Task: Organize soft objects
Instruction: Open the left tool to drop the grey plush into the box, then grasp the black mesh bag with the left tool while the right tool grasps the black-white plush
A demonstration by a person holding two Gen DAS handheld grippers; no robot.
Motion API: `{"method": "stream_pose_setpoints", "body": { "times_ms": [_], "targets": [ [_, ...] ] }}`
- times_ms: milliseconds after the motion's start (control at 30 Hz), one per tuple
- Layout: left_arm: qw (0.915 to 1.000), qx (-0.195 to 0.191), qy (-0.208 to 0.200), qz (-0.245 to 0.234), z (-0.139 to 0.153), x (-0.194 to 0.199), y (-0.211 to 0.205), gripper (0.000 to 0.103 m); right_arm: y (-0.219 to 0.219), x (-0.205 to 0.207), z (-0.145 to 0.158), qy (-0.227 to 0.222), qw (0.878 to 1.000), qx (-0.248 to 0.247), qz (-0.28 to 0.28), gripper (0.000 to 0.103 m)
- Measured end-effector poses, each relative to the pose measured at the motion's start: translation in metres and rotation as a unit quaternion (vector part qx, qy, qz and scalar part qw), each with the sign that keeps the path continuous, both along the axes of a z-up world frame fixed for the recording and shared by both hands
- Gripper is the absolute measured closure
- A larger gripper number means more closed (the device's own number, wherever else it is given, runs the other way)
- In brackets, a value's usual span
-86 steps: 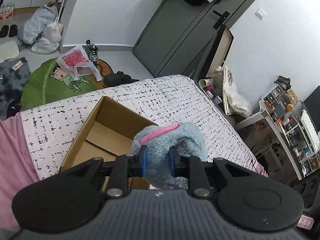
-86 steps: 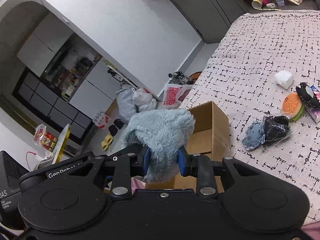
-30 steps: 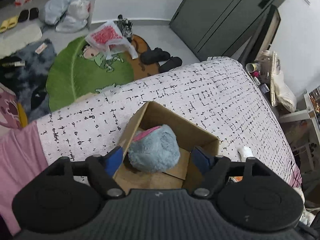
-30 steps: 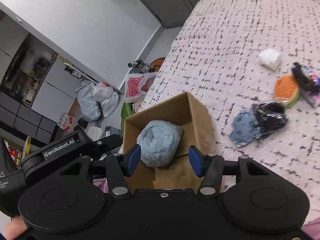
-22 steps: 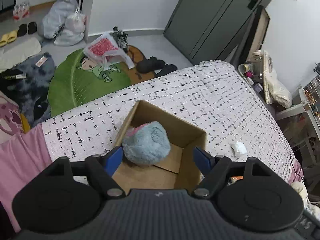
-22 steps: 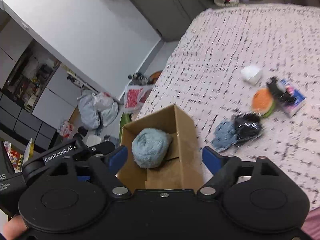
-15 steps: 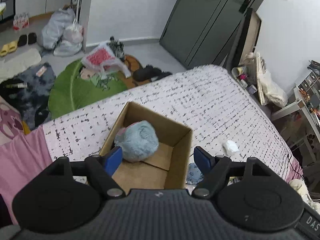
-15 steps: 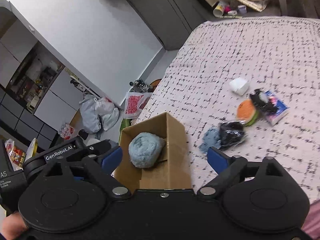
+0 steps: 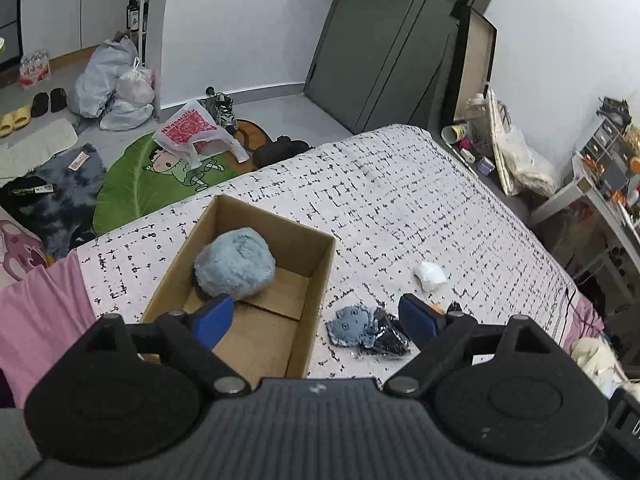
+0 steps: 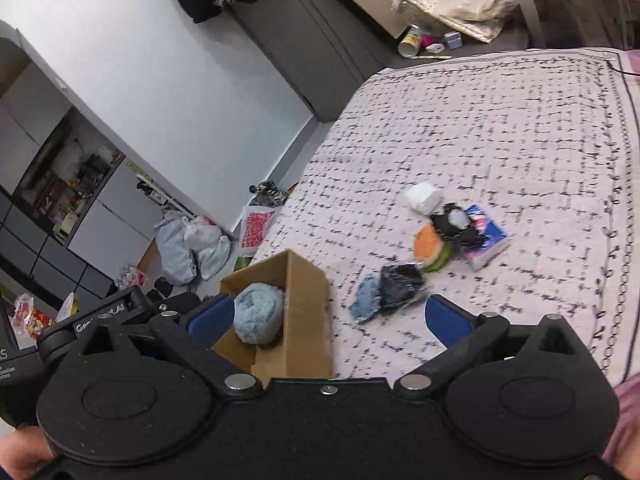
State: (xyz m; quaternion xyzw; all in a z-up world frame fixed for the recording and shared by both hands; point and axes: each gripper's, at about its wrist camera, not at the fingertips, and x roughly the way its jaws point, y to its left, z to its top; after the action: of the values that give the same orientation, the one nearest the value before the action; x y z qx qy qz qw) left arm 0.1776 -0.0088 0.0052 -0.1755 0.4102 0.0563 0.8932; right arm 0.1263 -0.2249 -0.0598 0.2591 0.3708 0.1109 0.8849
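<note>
Both claws, left claw [image 9: 310, 318] and right claw [image 10: 326, 320], now hang spread wide and empty above the bed [image 9: 400, 200], having let go. Fluffy blue bundle [image 9: 235, 267] lies in the cardboard box [image 9: 320, 280]; small soft items [image 10: 384, 288] to its right await sorting.

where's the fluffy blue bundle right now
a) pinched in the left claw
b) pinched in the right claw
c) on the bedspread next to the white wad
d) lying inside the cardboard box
d: the fluffy blue bundle lies inside the cardboard box, while the left claw and right claw both stand open above it, holding nothing.
</note>
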Motion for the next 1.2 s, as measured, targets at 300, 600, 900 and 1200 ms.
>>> {"method": "stream_pose_setpoints", "body": {
  "times_ms": [300, 600, 900, 1200],
  "targets": [
    [0.9998, 0.012, 0.009, -0.015, -0.004, 0.001, -0.033, 0.014, -0.043, 0.003, -0.004, -0.005, 1.000, 0.001, -0.024, 0.000],
    [0.9996, 0.014, -0.003, -0.023, -0.009, 0.011, -0.062, 0.015, -0.079, 0.024, -0.017, 0.006, 0.999, 0.018, -0.046, 0.001],
    [0.9993, 0.012, -0.007, -0.035, -0.022, 0.036, -0.092, 0.018, -0.108, 0.042, -0.059, 0.000, 0.995, 0.062, -0.075, 0.006],
    [0.9992, 0.024, 0.031, -0.007, -0.064, 0.064, -0.103, 0.035, -0.101, 0.061, -0.085, -0.022, 0.999, 0.019, -0.036, 0.015]
  ]
}}
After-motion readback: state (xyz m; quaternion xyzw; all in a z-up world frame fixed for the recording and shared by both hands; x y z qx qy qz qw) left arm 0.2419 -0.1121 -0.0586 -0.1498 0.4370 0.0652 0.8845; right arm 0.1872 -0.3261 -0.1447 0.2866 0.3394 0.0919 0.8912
